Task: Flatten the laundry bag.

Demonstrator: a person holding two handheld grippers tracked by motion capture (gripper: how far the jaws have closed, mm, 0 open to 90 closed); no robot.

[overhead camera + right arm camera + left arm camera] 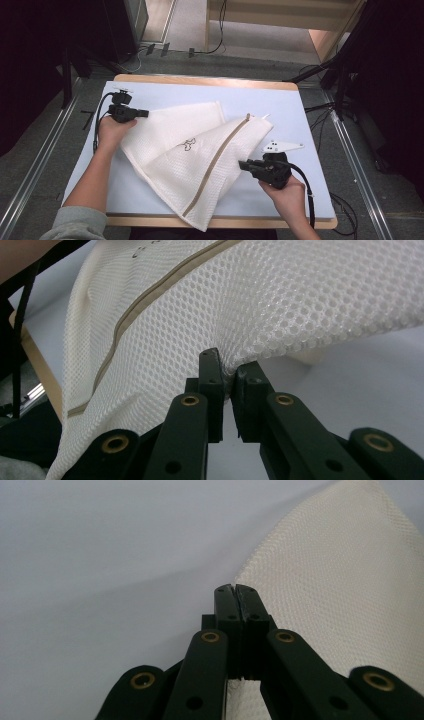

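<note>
A white mesh laundry bag (192, 155) with a tan zip (216, 162) lies across the middle of the pale blue worktop (280, 105), partly folded over itself, its near corner hanging past the near edge. The left hand-held gripper (142, 113) sits at the bag's far left edge; in the left gripper view its jaws are pressed together with a thin edge of the fabric (340, 610) seemingly caught between them lower down, though the tips look bare, so the hold seems slight. The right hand-held gripper (242, 164) is at the bag's right side, and in the right gripper view its jaws are clamped on a small pinch of the mesh (280, 300), which puckers up from the surface there. The step in hand looks like spreading or refolding the bag with both grips. To do it well, both hands should probably lift together just enough to free the cloth from the worktop, then draw apart evenly so the mesh goes taut without tearing out of the shallow left hold. Keeping the zip line straight would give a clean guide for any fold, and the overhanging near corner should be drawn back onto the surface.
</note>
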